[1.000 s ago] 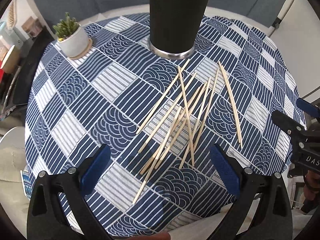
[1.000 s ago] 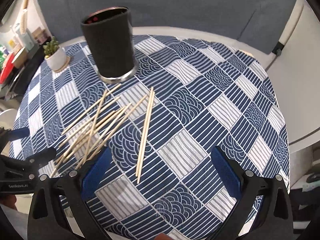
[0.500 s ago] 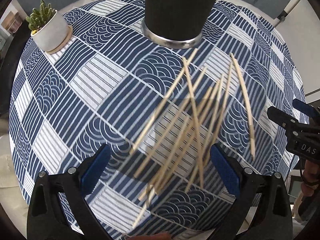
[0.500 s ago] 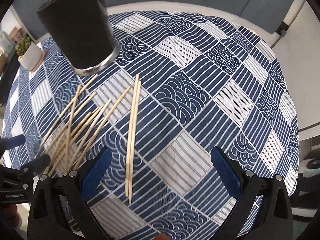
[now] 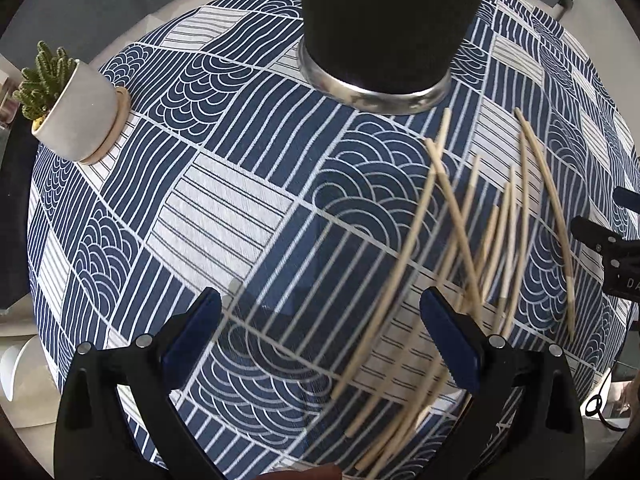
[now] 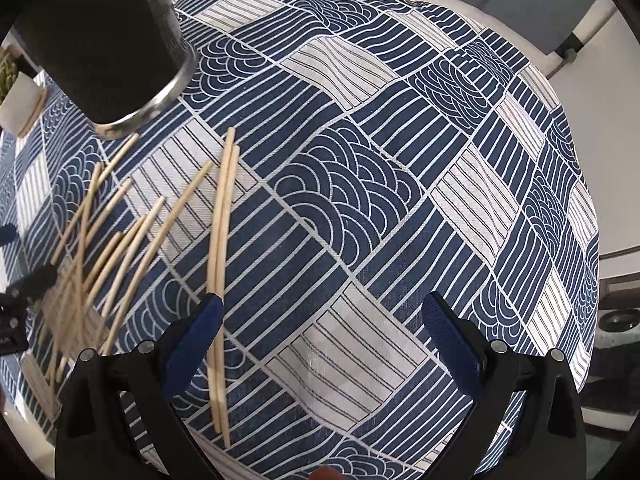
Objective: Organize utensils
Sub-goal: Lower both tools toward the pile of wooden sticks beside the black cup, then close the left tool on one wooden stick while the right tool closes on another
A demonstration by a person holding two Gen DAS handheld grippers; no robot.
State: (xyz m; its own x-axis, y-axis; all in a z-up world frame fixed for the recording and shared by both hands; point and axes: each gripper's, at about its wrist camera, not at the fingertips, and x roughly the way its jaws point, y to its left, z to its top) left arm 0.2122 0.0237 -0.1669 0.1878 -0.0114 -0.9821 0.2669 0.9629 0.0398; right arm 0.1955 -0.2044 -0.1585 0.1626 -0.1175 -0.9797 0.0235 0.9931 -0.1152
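Observation:
Several bamboo chopsticks (image 5: 452, 248) lie scattered on the blue patterned tablecloth (image 5: 224, 208), in front of a black holder cup (image 5: 384, 20) with a metal base. My left gripper (image 5: 320, 340) is open and empty, low over the cloth just left of the pile. In the right wrist view the pile (image 6: 116, 240) lies at the left and a pair of chopsticks (image 6: 222, 264) runs past my left finger. My right gripper (image 6: 320, 344) is open and empty over bare cloth. The cup (image 6: 100, 40) stands at the upper left.
A small cactus in a white pot (image 5: 72, 104) stands at the table's far left. The round table edge (image 6: 520, 32) curves close behind and to the right. The right gripper's body (image 5: 616, 256) shows at the right edge of the left wrist view.
Both grippers have moved down and forward toward the table; the cup and chopsticks loom larger. Both stay open. The chopsticks have not moved.

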